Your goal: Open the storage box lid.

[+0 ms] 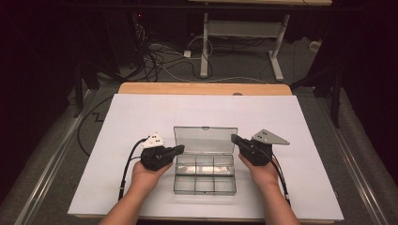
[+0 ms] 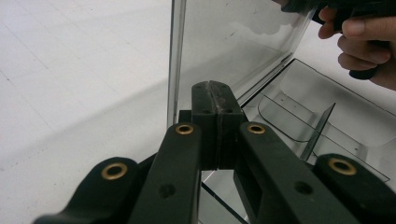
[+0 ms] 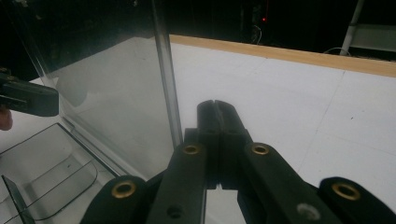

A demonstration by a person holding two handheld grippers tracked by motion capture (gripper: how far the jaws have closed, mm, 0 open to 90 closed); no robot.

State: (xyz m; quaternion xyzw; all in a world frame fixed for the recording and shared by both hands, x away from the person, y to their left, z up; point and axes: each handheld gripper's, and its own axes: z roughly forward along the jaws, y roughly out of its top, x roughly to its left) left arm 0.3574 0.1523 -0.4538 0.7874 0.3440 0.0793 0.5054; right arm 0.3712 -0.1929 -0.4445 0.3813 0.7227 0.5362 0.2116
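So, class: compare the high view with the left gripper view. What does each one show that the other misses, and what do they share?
High view alone: both forearms, the wooden table edge, the floor cables, and the whole clear box with six compartments. Left gripper view alone: the left gripper up close, jaws shut with nothing between them, beside the lid's edge. Shared: the raised lid, the dividers, the white table cover, and the other hand.

No readable text, label, brand, number or sign on any surface in view.
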